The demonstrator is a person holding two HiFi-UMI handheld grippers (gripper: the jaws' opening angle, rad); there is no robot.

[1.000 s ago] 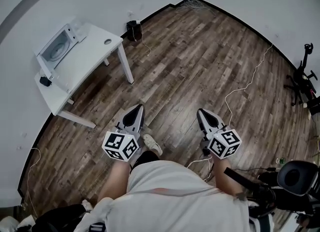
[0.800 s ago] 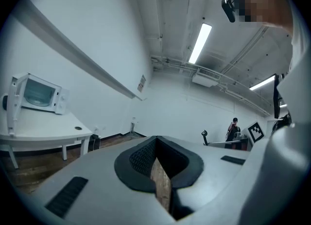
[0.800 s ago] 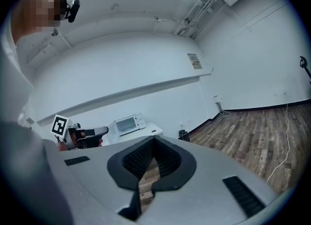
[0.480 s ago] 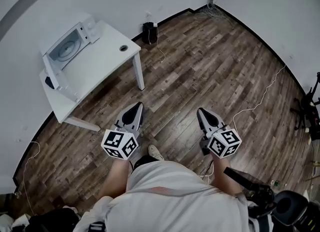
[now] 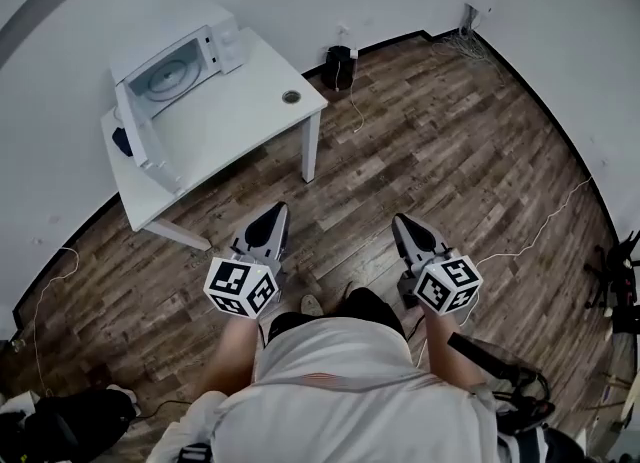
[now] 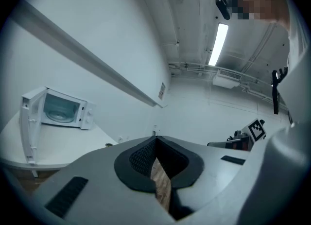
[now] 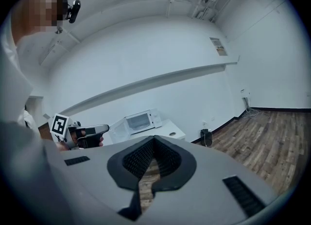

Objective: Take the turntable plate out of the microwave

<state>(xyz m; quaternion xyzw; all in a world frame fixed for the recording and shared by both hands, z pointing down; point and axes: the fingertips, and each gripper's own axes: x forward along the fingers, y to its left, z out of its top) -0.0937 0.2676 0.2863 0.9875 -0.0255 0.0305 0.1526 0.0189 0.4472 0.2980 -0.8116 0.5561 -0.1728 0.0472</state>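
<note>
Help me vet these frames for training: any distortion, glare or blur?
Head view: fisheye bows the edge of the wooden floor; light even. Left gripper view: ceiling lamp glares, corners vignetted. Right gripper view: likewise vignetted, microwave sharp.

Microwave: white, upright, at far corner of white table, back to wall. Controls on its right side. Door swung wide open to its left, out over table edge.
Turntable plate: round, pale, w/ concentric rings; lies flat inside cavity, approx. centred.
</note>
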